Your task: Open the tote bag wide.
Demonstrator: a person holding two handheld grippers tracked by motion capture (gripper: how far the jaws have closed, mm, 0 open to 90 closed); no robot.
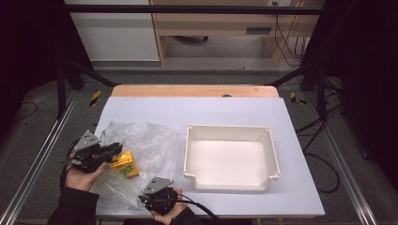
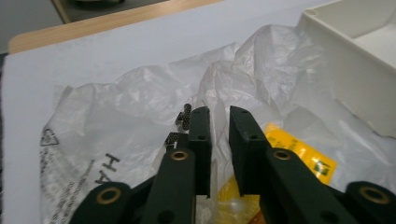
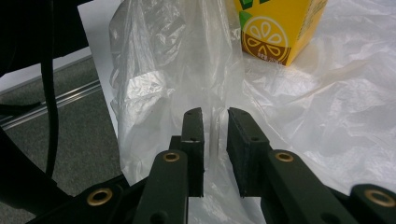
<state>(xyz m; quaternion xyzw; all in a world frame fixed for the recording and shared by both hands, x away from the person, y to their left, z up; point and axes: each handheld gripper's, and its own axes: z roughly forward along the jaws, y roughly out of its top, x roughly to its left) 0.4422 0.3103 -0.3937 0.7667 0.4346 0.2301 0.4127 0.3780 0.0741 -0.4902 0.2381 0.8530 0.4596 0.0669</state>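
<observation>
Near the table's (image 1: pixel 211 110) front left corner, the left gripper (image 1: pixel 115 150) is clamped on the clear plastic bag (image 1: pixel 141 140), the yellow carton (image 1: pixel 126 165) just beneath it inside. The right gripper (image 1: pixel 145 199) pinches the bag's front edge. The white tray (image 1: pixel 274 154) alongside sits bare.

L tool (image 2: pixel 219 122) pinching clear bag (image 2: pixel 154 93); yellow carton (image 2: pixel 299 151) inside; white bin (image 2: pixel 355 60) far R.

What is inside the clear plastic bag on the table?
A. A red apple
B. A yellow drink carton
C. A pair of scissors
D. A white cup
B: a yellow drink carton with a lemon picture shows through the clear plastic bag.
</observation>
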